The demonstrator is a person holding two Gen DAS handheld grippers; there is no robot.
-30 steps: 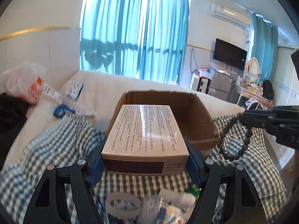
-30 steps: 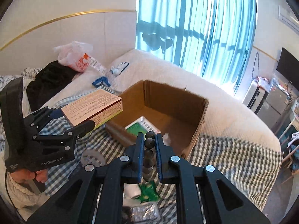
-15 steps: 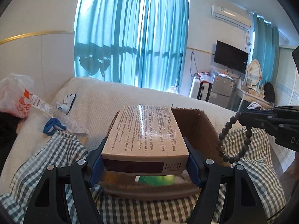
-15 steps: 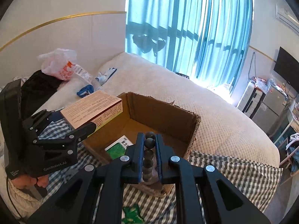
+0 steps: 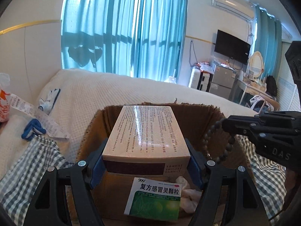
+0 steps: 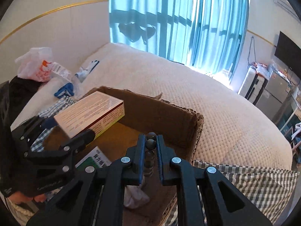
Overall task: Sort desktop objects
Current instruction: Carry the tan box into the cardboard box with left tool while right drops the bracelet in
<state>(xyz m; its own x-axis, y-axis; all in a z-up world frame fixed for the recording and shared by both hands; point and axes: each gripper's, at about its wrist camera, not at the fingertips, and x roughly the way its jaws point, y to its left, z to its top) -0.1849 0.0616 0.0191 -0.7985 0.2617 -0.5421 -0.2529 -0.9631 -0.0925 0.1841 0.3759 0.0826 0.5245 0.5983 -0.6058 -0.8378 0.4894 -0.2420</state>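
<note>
We had our left gripper (image 5: pixel 146 157) clamped across the short width of a rectangular pale-pink cardboard medicine carton with fine print on its top (image 5: pixel 145 131), the blue pads pressed on its two long side faces. The carton hung level over the open brown corrugated cardboard box (image 6: pixel 169 113), clear of its floor. We judged it light and stiff, with a glossy wrap that could slide, so a grip on the flat sides near the middle suited it; squeezing harder would risk denting the thin walls.

Our right gripper (image 6: pixel 150 146) was pinched nearly together on a loop of dark round beads, a bracelet (image 5: pixel 218 143), held by a few beads at the top while the rest dangled below over the right side of the same box. We judged it limp, light and hard-beaded: it would swing and could roll out from between the pads, so a bite across a bead rather than the string seemed right.

On the box floor lay a flat green-and-white medicine packet (image 5: pixel 156 197) beside some crumpled white cloth (image 5: pixel 188 194). The box rested on a checked blue-and-white cloth (image 6: pixel 244 184) spread over a cream quilted bed (image 6: pixel 216 103).
</note>
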